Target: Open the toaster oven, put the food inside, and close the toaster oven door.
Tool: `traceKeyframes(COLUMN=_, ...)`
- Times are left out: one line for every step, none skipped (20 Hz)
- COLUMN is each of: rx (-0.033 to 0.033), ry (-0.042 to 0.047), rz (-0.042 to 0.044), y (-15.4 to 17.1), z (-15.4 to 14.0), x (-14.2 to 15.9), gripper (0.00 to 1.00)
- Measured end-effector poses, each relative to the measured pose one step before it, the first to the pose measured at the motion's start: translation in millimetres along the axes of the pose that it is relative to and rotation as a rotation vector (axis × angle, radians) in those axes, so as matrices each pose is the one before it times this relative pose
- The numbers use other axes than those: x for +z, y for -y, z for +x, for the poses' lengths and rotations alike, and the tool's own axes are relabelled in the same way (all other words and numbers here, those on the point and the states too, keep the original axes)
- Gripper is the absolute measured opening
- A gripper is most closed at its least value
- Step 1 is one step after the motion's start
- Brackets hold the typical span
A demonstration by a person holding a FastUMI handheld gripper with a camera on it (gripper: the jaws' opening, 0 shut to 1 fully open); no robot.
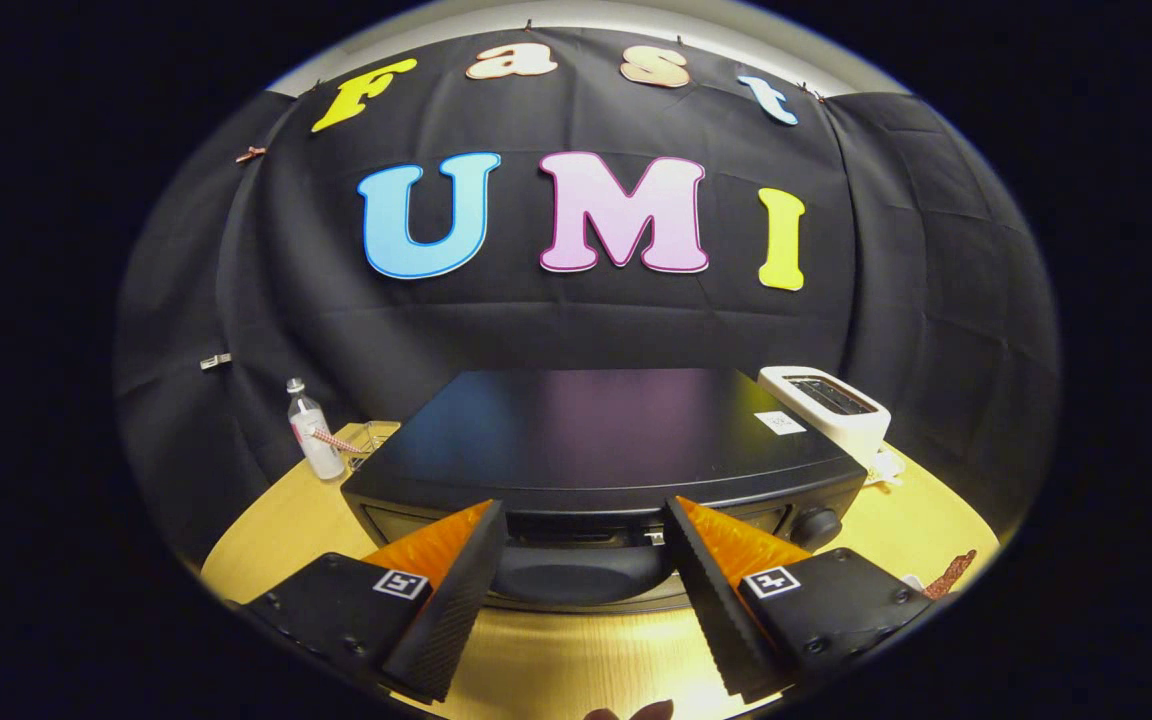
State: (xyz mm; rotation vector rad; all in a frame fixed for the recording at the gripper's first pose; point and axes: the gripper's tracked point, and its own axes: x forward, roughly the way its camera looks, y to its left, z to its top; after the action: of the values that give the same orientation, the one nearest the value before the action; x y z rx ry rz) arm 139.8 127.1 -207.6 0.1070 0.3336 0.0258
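Two ridged black fingers [456,590] of the hand-held gripper [584,515] stand spread wide and grasp nothing, their orange-backed tips poised at the upper front edge of a black toaster oven [596,430] on a pale wooden table [556,660]. Between the fingers sits the oven's door [576,572], which appears shut, its curved handle area dark and hard to make out. A round knob [818,526] shows at the oven's front, just beyond the right finger.

Judging by the closed door and the empty claw, the task stands at its first step: opening the oven. The next move likely calls for lowering the fingers to the door's top edge or handle, catching it, and swinging the door down toward the camera without dragging the oven across the table.

Food for the oven cannot be picked out with certainty. A small dark-edged shape [626,712] lies on the table nearest the camera, too cut off to name.

Beyond the oven to its left, a clear bottle [314,430] stands upright with a little liquid possibly inside, and just beside it sits a small clear tray [368,440] whose contents cannot be told. To the oven's right rear a white slot toaster [826,405] stands with its slots seemingly empty. A reddish-brown scrap [951,575] lies past the right finger.
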Motion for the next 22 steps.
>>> traceKeyframes(rx=0.00186, ry=0.00881, rz=-0.01317, y=-0.19, z=0.37, x=0.22, gripper=0.98)
traceKeyframes(rx=-0.00014, ry=0.00025, rz=0.00581, y=1.34, z=0.23, x=-0.74, gripper=0.98)
traceKeyframes(rx=-0.00213, ry=-0.00469, rz=0.01058, y=1.3, z=-0.66, x=-0.37, gripper=0.98)
traceKeyframes(rx=-0.00192, ry=-0.00874, rz=0.00037, y=-0.67, z=-1.84, x=-2.35, gripper=0.99)
traceKeyframes(rx=-0.00315, ry=-0.00425, rz=-0.0005, y=0.16, z=-4.12, x=-1.63, gripper=0.99)
traceKeyframes(rx=-0.00221, ry=-0.00415, rz=0.0042, y=0.63, z=-5.46, x=-2.36, gripper=0.99)
traceKeyframes(rx=-0.0026, ry=0.00306, rz=0.00746, y=0.29, z=-5.8, x=-2.11, gripper=0.99)
traceKeyframes(rx=-0.00211, ry=-0.00104, rz=0.00342, y=0.46, z=-6.9, x=-4.51, gripper=0.99)
traceKeyframes(rx=-0.01641, ry=-0.00025, rz=-0.00124, y=3.11, z=-5.65, x=-4.48, gripper=0.99)
traceKeyframes(rx=0.00206, ry=-0.01303, rz=0.00225, y=0.27, z=-7.61, x=-7.55, gripper=0.99)
traceKeyframes(rx=0.00264, ry=0.00428, rz=0.00507, y=-0.37, z=-3.24, x=-2.31, gripper=0.99)
traceKeyframes(rx=0.00415, ry=-0.01258, rz=-0.00213, y=0.56, z=-3.84, x=-6.67, gripper=0.98)
traceKeyframes(rx=0.00402, ry=-0.0018, rz=-0.00386, y=-0.06, z=-3.85, x=-2.21, gripper=0.98)
traceKeyframes(rx=0.00372, ry=-0.01156, rz=0.00072, y=0.86, z=-4.01, x=-3.87, gripper=0.98)
traceKeyframes(rx=0.00416, ry=-0.00685, rz=0.00197, y=0.06, z=-3.53, x=-3.84, gripper=0.98)
traceKeyframes(rx=0.0046, ry=-0.01478, rz=-0.00679, y=-0.77, z=-3.86, x=-6.84, gripper=0.98)
traceKeyframes(rx=0.00196, ry=-0.00604, rz=-0.00559, y=-0.14, z=-3.01, x=-3.22, gripper=0.97)
traceKeyframes(rx=-0.00047, ry=-0.01234, rz=-0.00403, y=0.52, z=-3.71, x=-5.65, gripper=0.97)
traceKeyframes(rx=-0.0006, ry=-0.00845, rz=-0.00123, y=0.42, z=-3.35, x=-3.87, gripper=0.97)
traceKeyframes(rx=-0.00023, ry=-0.0151, rz=0.00578, y=0.2, z=-3.31, x=-6.92, gripper=0.97)
traceKeyframes(rx=-0.00034, ry=-0.01239, rz=0.00658, y=0.22, z=-3.74, x=-5.21, gripper=0.97)
traceKeyframes(rx=-0.00039, ry=-0.01563, rz=0.00453, y=-0.18, z=-1.43, x=-6.23, gripper=0.97)
